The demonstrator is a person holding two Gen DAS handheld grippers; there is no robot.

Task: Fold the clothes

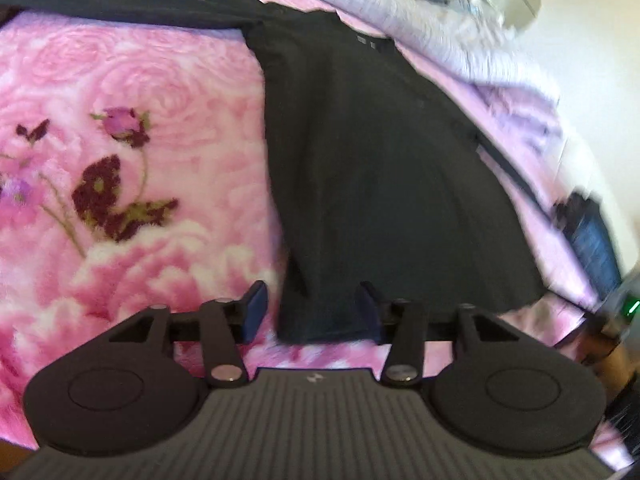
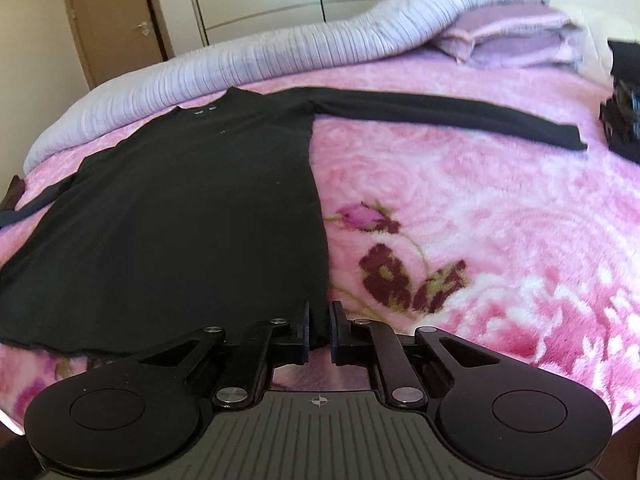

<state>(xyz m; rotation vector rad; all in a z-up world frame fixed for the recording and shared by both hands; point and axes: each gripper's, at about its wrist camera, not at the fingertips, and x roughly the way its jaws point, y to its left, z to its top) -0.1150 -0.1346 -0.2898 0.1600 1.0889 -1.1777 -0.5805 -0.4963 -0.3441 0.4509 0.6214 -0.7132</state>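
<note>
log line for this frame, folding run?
stage: pre-fold | black long-sleeve top flat on pink blanket | left gripper open at hem | right gripper shut on hem corner

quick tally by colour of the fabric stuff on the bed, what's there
Black: 2 - long-sleeved top, dark pile of clothes
Pink: 1 - rose blanket
Lilac: 2 - ribbed cover, folded bedding
Total: 5

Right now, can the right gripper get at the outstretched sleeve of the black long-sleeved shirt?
Probably yes, but not from where it sits. The right gripper is at the hem corner of the black long-sleeved shirt; the sleeve lies flat on the pink floral blanket, far across it, with nothing between.
</note>
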